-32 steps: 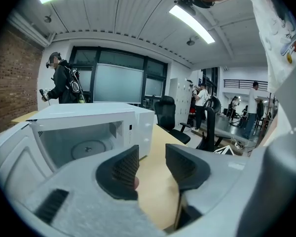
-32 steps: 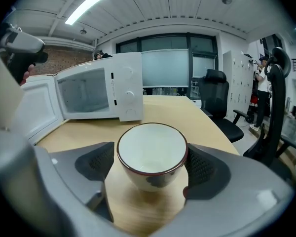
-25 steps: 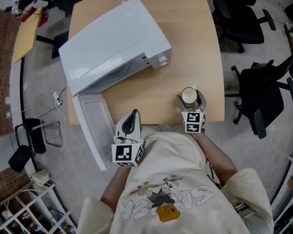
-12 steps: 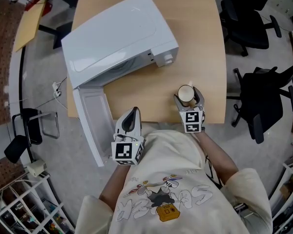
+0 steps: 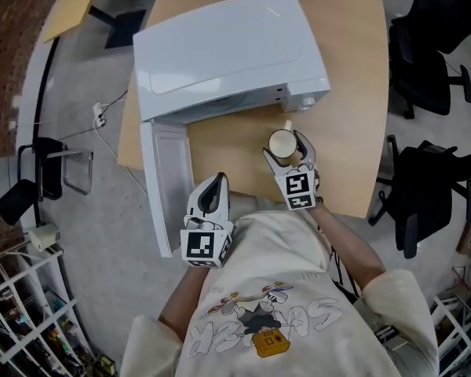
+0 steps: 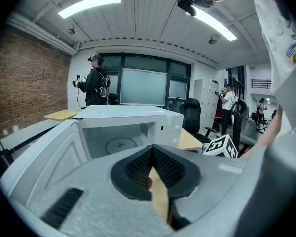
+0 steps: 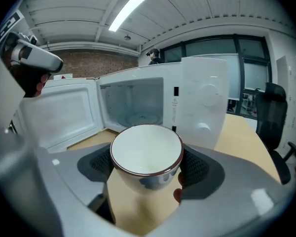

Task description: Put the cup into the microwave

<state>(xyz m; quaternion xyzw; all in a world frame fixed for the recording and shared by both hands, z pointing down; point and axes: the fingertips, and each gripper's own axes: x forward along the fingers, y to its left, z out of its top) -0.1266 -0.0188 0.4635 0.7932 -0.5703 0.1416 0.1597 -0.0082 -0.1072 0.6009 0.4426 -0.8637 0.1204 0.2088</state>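
Wooden worktop (image 5: 349, 77) carries a white microwave (image 5: 228, 45), its door (image 5: 163, 181) standing open. The cup (image 5: 282, 142) sits upright between the right gripper's (image 5: 286, 148) fingers, gripped on both sides just before the oven's mouth. The left gripper (image 5: 213, 182) hangs beside the door, fingers closed on nothing.

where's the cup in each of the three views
head view: the cup sits right of centre, between the jaws of the right gripper, just in front of the microwave.
left gripper view: not in it.
right gripper view: lower centre, filling the gap between the jaws.
shared landmark: the white microwave with its door open shows in all three views.
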